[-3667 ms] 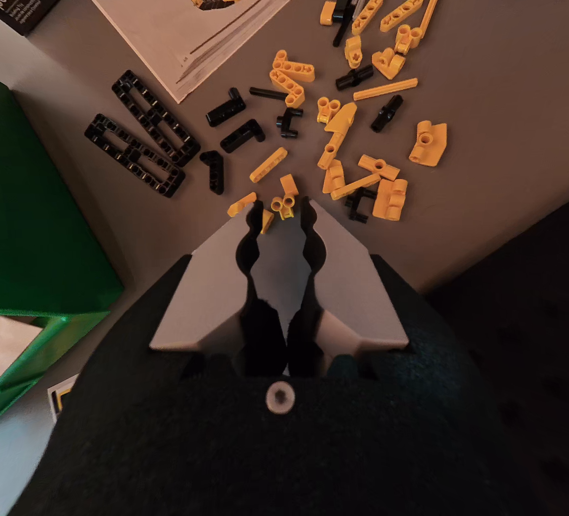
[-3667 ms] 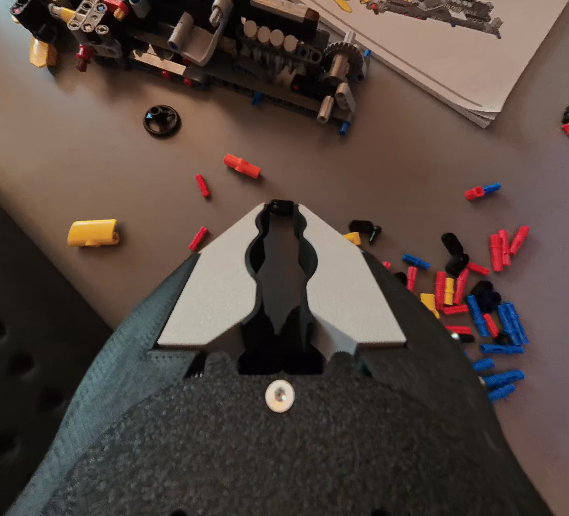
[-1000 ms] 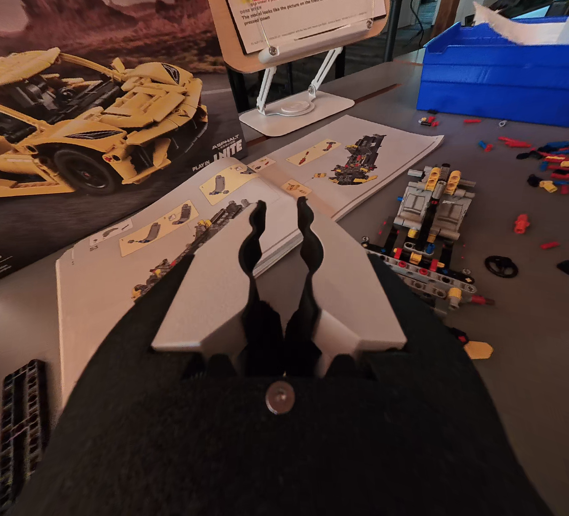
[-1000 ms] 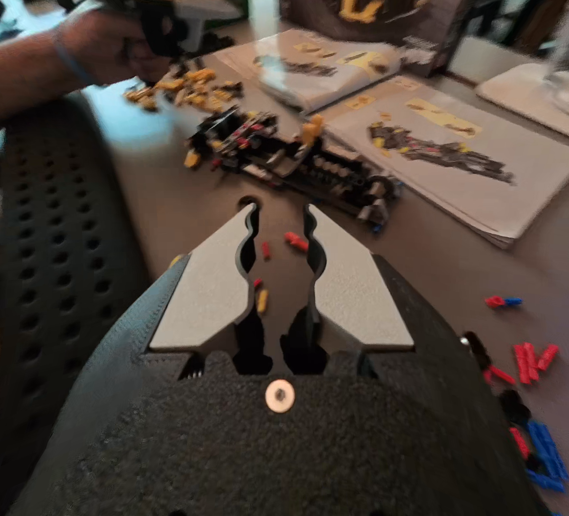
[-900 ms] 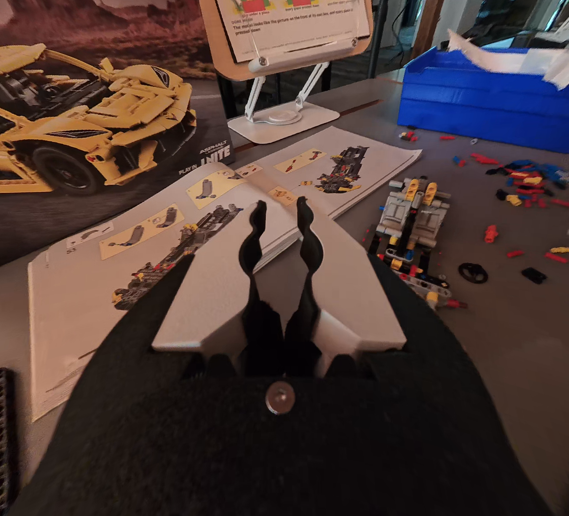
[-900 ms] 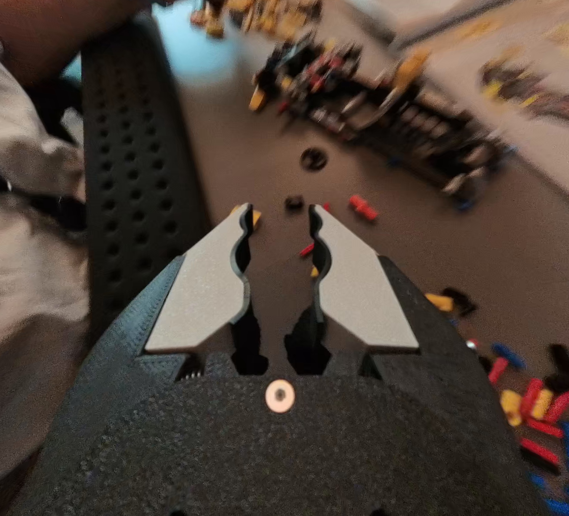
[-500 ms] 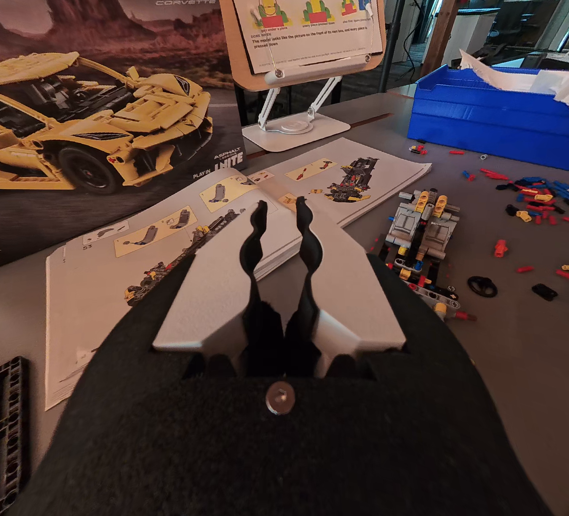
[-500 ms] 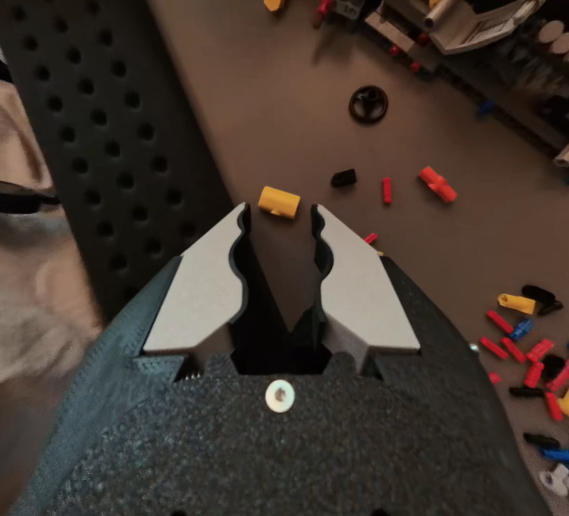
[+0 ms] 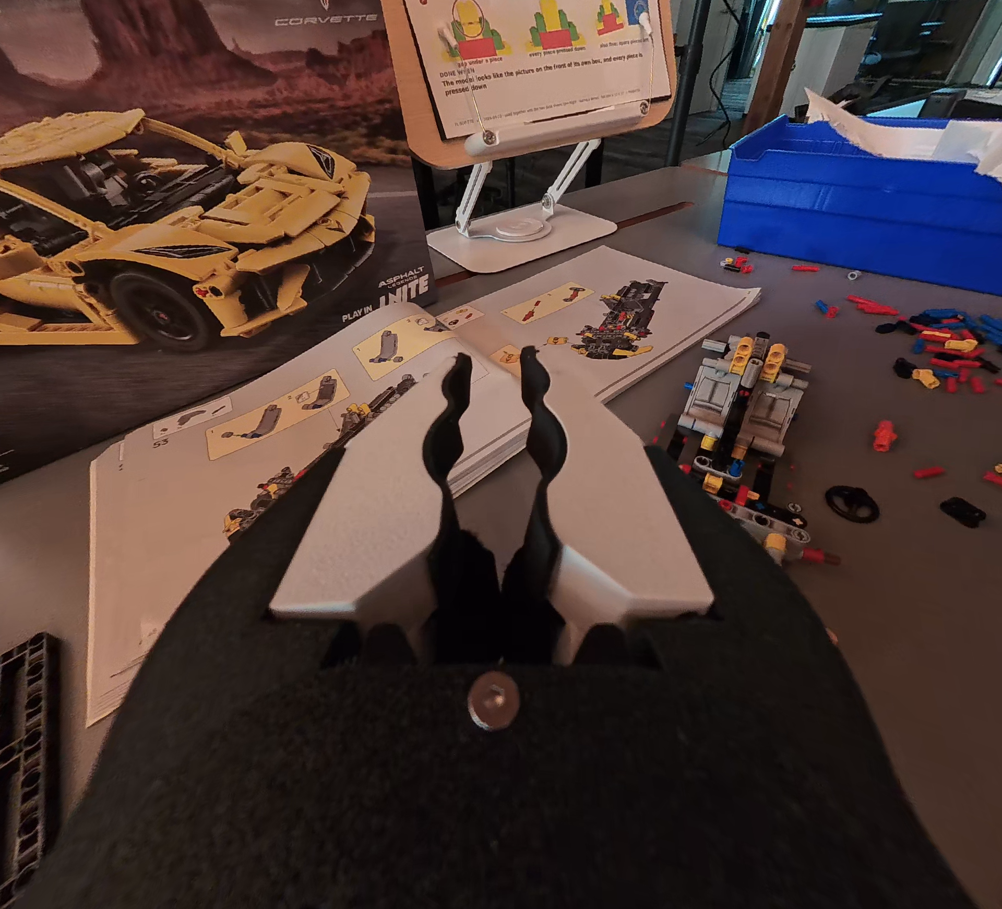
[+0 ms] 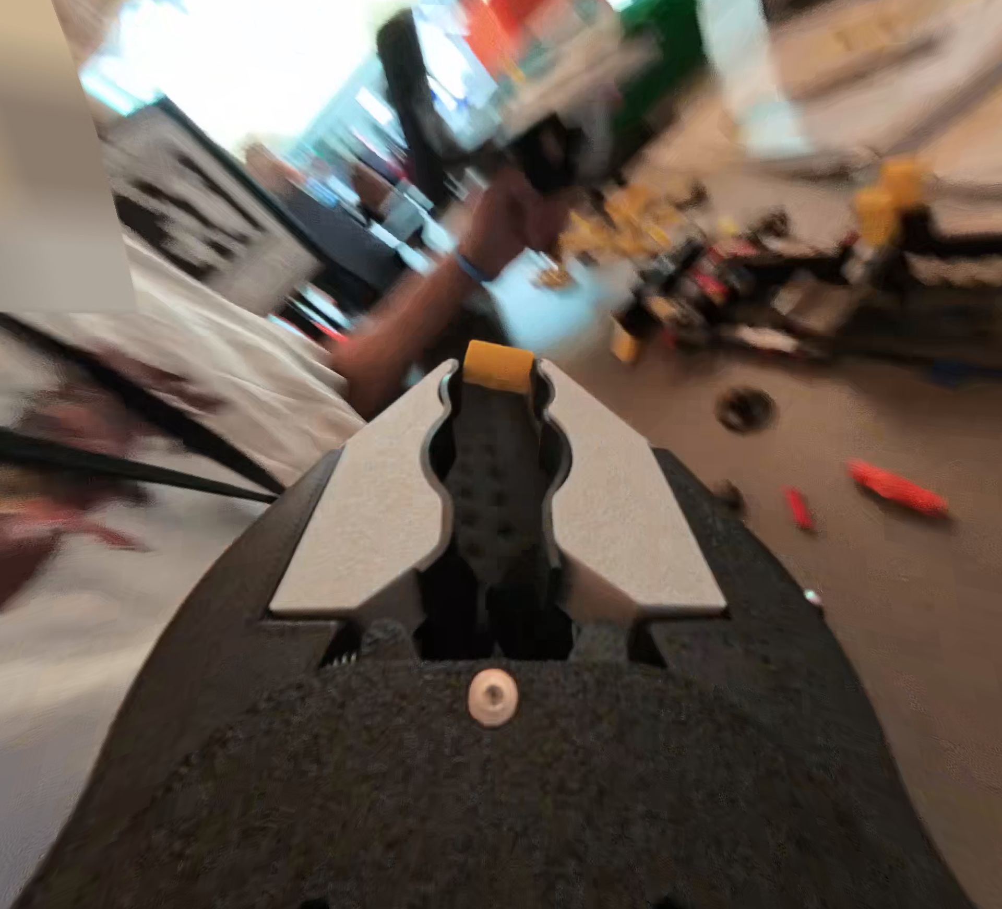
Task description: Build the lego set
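Right hand-held gripper (image 10: 499, 368) is clamped on a small yellow lego piece (image 10: 498, 365), pinched at the fingertips and raised off the grey surface (image 10: 867, 612). Its view is heavily motion-blurred. Past the tips: a person's forearm with a blue wristband (image 10: 471, 267), its hand wrapped round a dark handle. Loose on the surface to the right: a black wheel-shaped part (image 10: 744, 408) and two red pins (image 10: 894, 487). Farther back, smeared, a dark part-built model (image 10: 759, 276) and a scatter of yellow pieces (image 10: 623, 227).

Left hand-held gripper (image 9: 496, 360) hangs above the surface with its jaws parted and nothing between them. Below its tips lies an open instruction booklet (image 9: 217, 476), pages flat. Behind the booklet stands the set's box (image 9: 162, 178), upright, with a yellow car pictured on its front. Just right of the box, a wooden board on a white stand (image 9: 520, 227) carries a printed sheet.

Part-built chassis (image 9: 743, 422) sits right of the booklet, near but not touching it: grey seats, yellow cylinders on top, black frame. Steering wheel part (image 9: 851, 503) and a small black piece (image 9: 962, 511) lie just beyond the chassis. Red, blue and black pins (image 9: 943, 341) are strewn toward the far right, in front of a blue bin (image 9: 856, 216) holding white paper. A black beam frame (image 9: 27, 747) shows at the lower left edge.
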Demonstrator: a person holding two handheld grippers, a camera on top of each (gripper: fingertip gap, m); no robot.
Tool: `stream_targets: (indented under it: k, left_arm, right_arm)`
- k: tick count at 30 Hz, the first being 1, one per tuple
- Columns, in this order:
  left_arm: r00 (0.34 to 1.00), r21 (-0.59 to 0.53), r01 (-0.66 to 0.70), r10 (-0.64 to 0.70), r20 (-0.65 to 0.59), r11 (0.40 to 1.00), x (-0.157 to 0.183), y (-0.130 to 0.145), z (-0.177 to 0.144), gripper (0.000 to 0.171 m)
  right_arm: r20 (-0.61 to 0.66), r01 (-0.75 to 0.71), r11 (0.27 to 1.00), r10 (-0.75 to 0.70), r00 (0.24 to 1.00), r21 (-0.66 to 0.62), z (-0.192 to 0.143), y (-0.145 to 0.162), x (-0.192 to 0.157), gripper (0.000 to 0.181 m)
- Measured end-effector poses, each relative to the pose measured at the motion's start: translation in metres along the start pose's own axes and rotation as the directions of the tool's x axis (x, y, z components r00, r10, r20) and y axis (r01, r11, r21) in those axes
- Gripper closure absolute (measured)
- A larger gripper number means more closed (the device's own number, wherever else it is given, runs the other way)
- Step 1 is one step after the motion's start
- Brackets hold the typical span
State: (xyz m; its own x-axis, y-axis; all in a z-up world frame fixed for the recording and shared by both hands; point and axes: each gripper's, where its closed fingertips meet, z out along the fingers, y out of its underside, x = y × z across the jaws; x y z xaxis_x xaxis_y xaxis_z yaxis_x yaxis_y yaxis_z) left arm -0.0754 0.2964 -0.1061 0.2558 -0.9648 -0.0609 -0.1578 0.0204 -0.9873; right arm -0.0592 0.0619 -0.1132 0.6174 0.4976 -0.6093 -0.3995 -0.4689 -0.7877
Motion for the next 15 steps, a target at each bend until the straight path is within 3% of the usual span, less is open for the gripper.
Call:
stream_targets:
  k: [2, 7, 10, 15]
  left_arm:
    - [1.0, -0.002, -0.018, 0.018, 0.01, 1.0, -0.001, 0.001, 0.0, 0.156]
    - [1.0, -0.007, -0.007, 0.007, 0.003, 1.0, -0.002, 0.002, -0.001, 0.156]
    - [1.0, -0.01, -0.014, 0.014, 0.007, 1.0, -0.003, 0.003, 0.0, 0.156]
    - [1.0, 0.002, -0.013, 0.013, -0.004, 1.0, 0.0, 0.0, -0.002, 0.156]
  right_arm:
    - [0.207, -0.07, 0.989, 0.041, 0.978, 0.133, -0.012, -0.023, -0.024, 0.158]
    - [0.452, -0.155, 0.956, 0.027, 0.892, 0.25, -0.031, -0.049, -0.055, 0.157]
    - [0.512, -0.196, 0.941, 0.028, 0.859, 0.276, -0.034, -0.057, -0.063, 0.157]
    - [0.465, -0.163, 0.956, 0.034, 0.885, 0.242, -0.018, -0.05, -0.065, 0.157]
